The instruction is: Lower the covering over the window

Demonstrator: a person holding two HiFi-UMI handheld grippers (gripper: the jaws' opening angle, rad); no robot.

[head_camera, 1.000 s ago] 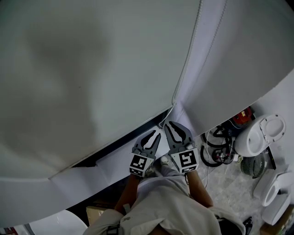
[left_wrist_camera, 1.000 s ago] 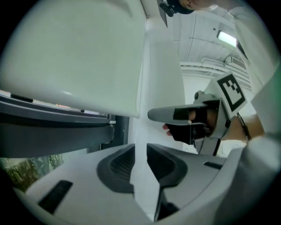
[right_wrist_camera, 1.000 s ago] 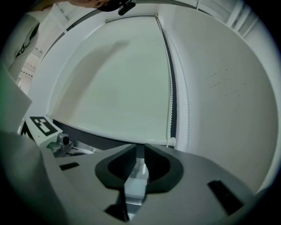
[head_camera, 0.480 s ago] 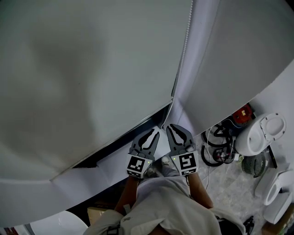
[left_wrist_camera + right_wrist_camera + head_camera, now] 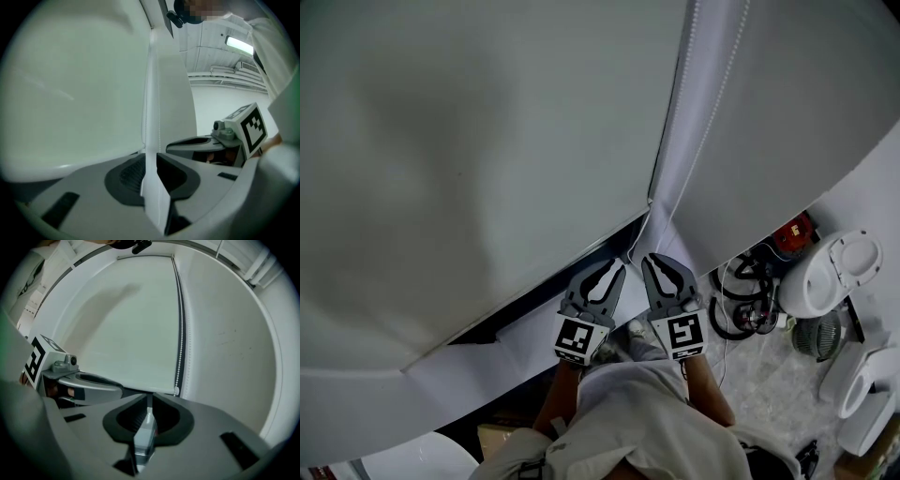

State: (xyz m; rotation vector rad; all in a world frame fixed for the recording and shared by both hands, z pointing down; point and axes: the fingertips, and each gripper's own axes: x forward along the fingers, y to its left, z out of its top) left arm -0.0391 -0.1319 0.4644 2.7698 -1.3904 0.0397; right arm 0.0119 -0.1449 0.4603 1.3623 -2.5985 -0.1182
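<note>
A white roller blind (image 5: 487, 141) covers most of the window, and its bottom edge (image 5: 534, 286) slants just above my grippers. A bead chain (image 5: 670, 122) hangs along the blind's right side. The left gripper (image 5: 614, 269) is shut on a white pull strip (image 5: 154, 117) that runs up from its jaws. The right gripper (image 5: 649, 260), close beside it, has just been closing its jaws, and they now pinch a pale strip (image 5: 146, 432). In the right gripper view the chain (image 5: 180, 324) ends at a small connector by the blind's (image 5: 131, 324) lower corner.
On the floor at the right are white toilet-like fixtures (image 5: 825, 277), a coil of dark cables (image 5: 745, 300), a red object (image 5: 792, 234) and a small fan (image 5: 816, 337). The pale wall (image 5: 806, 112) rises right of the chain.
The right gripper's jaws have narrowed onto the strip. The left gripper has crept up slightly beside it. The blind's bottom edge stands about where it was.
</note>
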